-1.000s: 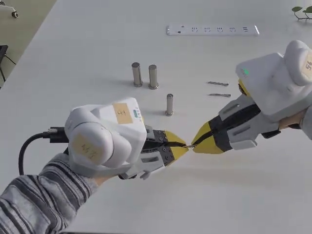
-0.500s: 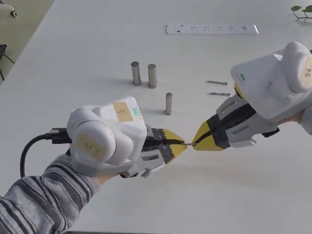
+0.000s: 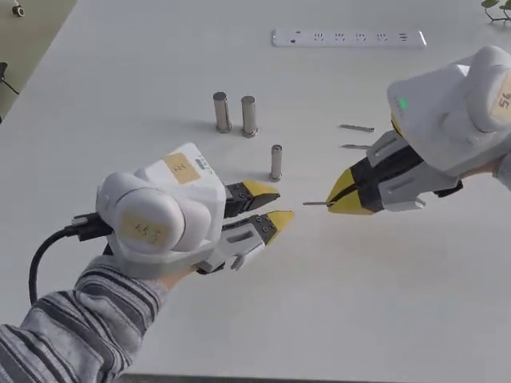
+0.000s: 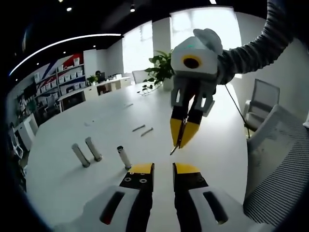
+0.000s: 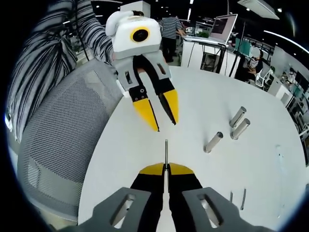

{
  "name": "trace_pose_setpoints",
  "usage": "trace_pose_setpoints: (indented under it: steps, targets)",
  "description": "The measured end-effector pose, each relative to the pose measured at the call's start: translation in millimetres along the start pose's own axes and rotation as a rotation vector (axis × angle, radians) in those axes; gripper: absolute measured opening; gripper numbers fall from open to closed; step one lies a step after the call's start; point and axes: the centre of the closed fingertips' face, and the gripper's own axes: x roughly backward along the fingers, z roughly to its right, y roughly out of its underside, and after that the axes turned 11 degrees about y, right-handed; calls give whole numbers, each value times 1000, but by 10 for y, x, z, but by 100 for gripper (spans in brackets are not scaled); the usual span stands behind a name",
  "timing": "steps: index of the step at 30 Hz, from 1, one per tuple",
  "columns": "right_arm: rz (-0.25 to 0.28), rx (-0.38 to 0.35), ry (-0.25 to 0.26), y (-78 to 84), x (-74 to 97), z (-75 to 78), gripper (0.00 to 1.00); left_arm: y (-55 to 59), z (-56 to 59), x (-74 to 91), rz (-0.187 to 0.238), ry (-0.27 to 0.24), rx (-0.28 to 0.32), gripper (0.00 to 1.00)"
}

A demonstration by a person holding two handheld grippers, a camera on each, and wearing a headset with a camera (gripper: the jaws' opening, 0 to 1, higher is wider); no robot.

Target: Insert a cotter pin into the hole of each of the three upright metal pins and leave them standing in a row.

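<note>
Metal pins [image 3: 249,116] stand upright just beyond the left gripper [image 3: 281,203], whose jaws are spread — free, I judge, to steady one. Off its tips, apart, the cotter pin [image 3: 314,203] juts level from the right gripper [image 3: 335,199], pinched by its end for threading.

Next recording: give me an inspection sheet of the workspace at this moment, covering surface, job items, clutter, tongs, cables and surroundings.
Surface: white table.
Job's things: three upright metal pins, two close together and one apart; no pin seen through any of them. Two spare cotter pins lie flat beyond them.
Clutter: power strip at the far side.
Grippers: left tongs open, holding nothing; right tongs shut on a cotter pin, which points toward the left tongs.
Cables: black cable running from the left tongs' body.
Surroundings: mesh chair, potted plant, office desks behind.
</note>
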Motion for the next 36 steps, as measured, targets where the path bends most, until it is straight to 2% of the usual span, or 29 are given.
trace_pose_setpoints:
  steps: [5,9,18,25,29,33,36]
  targets:
    - [-10,2,35,19,-17,139,0,7,-105,-47,31,-61,51,15]
    - [-22,9,58,69,-53,272,0,12,-205,-85,51,-132,79,19]
    - [-33,19,83,123,-100,491,0,72,-463,-138,70,-259,170,17]
    - [-22,25,98,109,-138,636,0,94,-621,-207,79,-313,206,17]
    - [-13,26,105,111,-170,673,0,149,-732,-262,61,-352,226,16]
    - [2,12,109,120,-199,702,0,205,-783,-343,42,-361,235,15]
    - [4,4,115,148,-223,728,0,250,-806,-404,33,-362,264,15]
